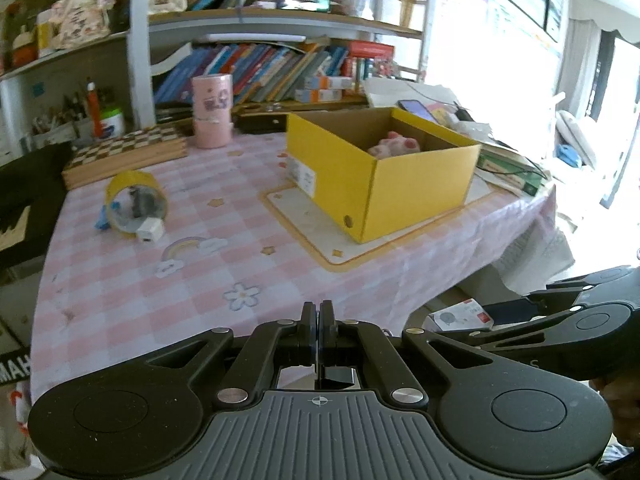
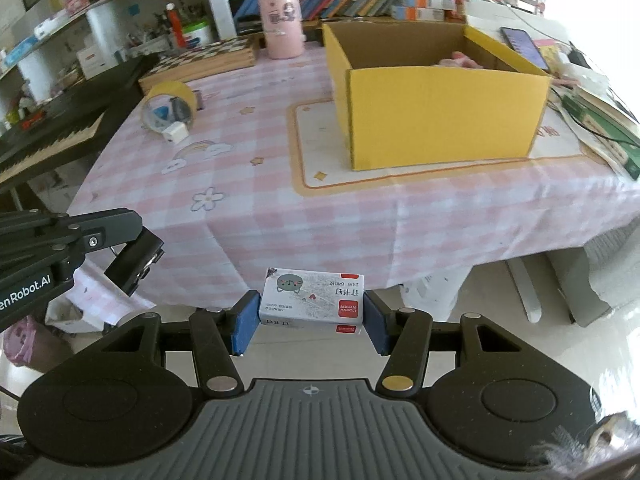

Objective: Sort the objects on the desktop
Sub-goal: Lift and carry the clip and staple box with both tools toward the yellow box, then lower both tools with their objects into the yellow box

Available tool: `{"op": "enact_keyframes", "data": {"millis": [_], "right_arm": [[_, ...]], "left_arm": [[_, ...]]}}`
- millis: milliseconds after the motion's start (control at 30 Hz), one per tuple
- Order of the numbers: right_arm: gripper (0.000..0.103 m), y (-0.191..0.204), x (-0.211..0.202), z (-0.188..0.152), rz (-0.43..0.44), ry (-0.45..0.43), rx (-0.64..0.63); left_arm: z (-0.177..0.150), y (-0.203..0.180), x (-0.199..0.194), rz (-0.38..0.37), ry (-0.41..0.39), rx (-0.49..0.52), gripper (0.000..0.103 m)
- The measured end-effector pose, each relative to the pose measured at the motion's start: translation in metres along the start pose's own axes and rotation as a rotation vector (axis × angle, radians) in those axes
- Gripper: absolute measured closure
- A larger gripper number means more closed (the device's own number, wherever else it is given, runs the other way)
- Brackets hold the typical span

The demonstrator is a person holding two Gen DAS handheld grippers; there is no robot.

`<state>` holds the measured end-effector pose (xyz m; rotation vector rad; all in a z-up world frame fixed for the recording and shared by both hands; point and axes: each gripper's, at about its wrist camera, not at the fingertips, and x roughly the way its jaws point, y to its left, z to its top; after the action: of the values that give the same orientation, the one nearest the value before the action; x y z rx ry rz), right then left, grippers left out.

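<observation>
My right gripper (image 2: pixel 311 316) is shut on a small white staples box (image 2: pixel 312 300) with a red label, held in the air in front of the table's near edge; the box also shows in the left wrist view (image 1: pixel 460 315). My left gripper (image 1: pixel 318 320) is shut and empty over the near part of the pink checked tablecloth (image 1: pixel 200 280); it shows in the right wrist view (image 2: pixel 132 260). An open yellow cardboard box (image 1: pixel 384 168) (image 2: pixel 436 96) stands on a mat with a pink plush toy (image 1: pixel 394 145) inside. A yellow tape roll (image 1: pixel 134 202) (image 2: pixel 170 106) lies by a white charger cube (image 1: pixel 149 232) (image 2: pixel 176 133).
A chessboard box (image 1: pixel 128 152) and pink cylinders (image 1: pixel 212 112) stand at the back of the table. Books and a phone (image 2: pixel 524 46) lie right of the yellow box. A keyboard (image 2: pixel 52 136) sits left of the table. Bookshelves rise behind.
</observation>
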<state>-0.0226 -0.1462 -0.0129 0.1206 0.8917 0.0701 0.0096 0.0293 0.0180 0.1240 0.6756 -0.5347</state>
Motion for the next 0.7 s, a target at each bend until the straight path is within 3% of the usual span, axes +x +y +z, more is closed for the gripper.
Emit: {"op": "enact_keyframes", "data": {"millis": [700], "right_arm": [[0.051,-0.05,-0.012,0.0,-0.109,-0.03,0.091]], "left_arm": [[0.026,-0.046,0.036,-0.128,0.004,0.103,0.103]]}}
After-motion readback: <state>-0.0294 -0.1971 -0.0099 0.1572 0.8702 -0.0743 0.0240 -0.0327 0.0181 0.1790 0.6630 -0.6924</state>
